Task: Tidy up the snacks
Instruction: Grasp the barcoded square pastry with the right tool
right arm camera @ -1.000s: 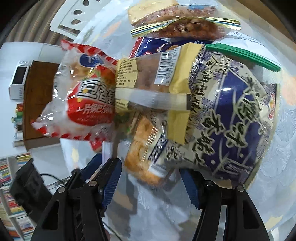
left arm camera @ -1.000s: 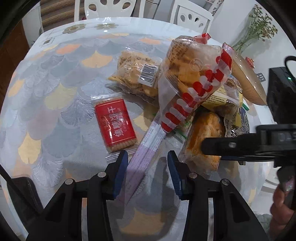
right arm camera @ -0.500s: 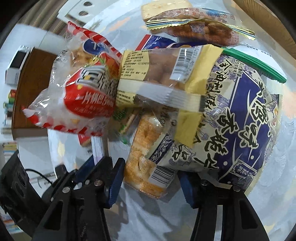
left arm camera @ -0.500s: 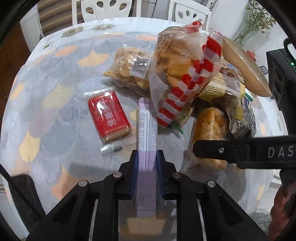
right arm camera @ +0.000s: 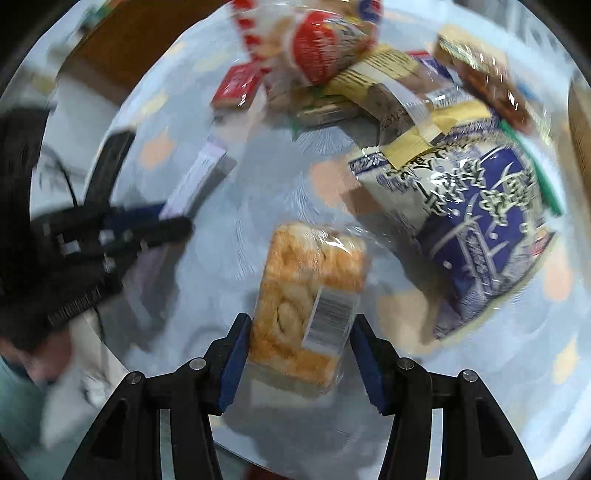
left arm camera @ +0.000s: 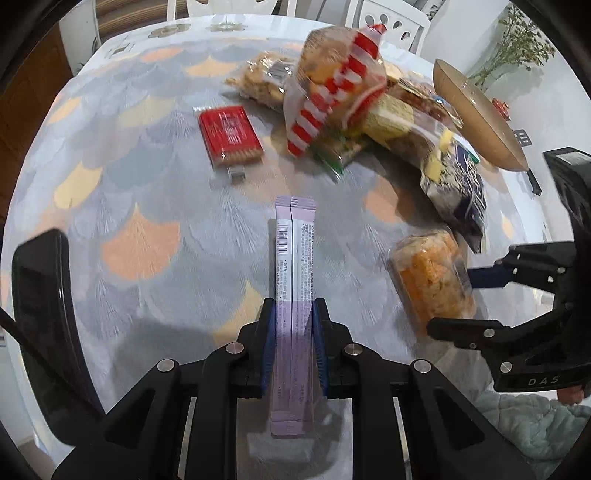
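Note:
My left gripper (left arm camera: pixel 294 347) is shut on a long pale purple stick packet (left arm camera: pixel 294 266) and holds it above the table, pulled back from the snack pile. My right gripper (right arm camera: pixel 301 354) is shut on a clear pack of golden pastry (right arm camera: pixel 303 295) with a barcode label; the pack also shows in the left wrist view (left arm camera: pixel 430 280) with the right gripper (left arm camera: pixel 461 299) around it. The pile holds a red-and-white striped bag (left arm camera: pixel 332 88), a blue-and-white bag (left arm camera: pixel 460 184) and a flat red biscuit pack (left arm camera: pixel 231 134).
The table wears a cloth with a grey, orange and yellow scallop pattern (left arm camera: pixel 140 243). A brown bowl-like dish (left arm camera: pixel 476 118) stands at the right behind the pile. White chairs (left arm camera: pixel 384 22) stand at the far edge. A dark chair back (left arm camera: pixel 40 295) is at the left.
Both grippers have pulled back from the pile. The right gripper has closed on the pastry pack and drawn it out. The left gripper keeps the purple stick packet, now farther from the pile.

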Motion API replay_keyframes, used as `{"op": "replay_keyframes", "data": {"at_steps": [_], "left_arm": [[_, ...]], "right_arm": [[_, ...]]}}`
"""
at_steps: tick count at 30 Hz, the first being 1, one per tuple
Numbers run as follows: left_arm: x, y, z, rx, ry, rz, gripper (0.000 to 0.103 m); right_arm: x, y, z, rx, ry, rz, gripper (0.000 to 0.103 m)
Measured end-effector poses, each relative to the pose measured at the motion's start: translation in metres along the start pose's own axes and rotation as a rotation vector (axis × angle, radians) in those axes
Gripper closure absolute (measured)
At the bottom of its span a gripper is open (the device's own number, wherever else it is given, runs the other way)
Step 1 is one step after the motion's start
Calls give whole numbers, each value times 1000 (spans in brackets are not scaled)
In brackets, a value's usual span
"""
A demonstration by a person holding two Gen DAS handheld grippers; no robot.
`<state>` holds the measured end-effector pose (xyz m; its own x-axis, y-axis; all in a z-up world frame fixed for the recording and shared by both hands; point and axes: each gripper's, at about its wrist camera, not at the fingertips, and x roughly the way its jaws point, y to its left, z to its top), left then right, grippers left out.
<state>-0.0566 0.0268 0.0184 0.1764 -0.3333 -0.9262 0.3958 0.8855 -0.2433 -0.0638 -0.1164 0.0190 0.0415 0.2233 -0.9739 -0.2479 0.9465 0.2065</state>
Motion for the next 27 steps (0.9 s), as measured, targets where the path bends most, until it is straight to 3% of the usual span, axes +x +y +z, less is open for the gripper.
{"op": "replay_keyframes", "data": {"at_steps": [2,6,9,11,13,14,15,19,22,27], "left_arm": [[2,0,-1,-13,6,5,86],[5,-4,0,-18,0,42,86],[10,-9,4,-33,17,25,73],[12,-16,9,-39,11,34,72],[14,-21,10,-19,4,60,75],[14,-25,10,-3,-1,77,81],[14,-28,12,3,2,73,86],[7,-37,14,11,-2,46,87],[-10,-41,20,-13,-35,-15,87],[-47,-63,41,-10,-118,-41,92]], "right_arm": [[0,-2,-4,-4,9,-4,50],[8,-20,-4,122,51,53,46],[7,-24,-1,151,25,43,46],[7,-23,13,142,8,13,46],[7,-13,17,113,-9,-19,50],[6,-7,16,92,-20,-20,57],[4,-4,15,74,-27,-17,58],[-14,-9,0,73,-43,85,58],[-35,-19,-3,46,-75,93,58],[-75,-44,-9,66,-138,120,58]]}}
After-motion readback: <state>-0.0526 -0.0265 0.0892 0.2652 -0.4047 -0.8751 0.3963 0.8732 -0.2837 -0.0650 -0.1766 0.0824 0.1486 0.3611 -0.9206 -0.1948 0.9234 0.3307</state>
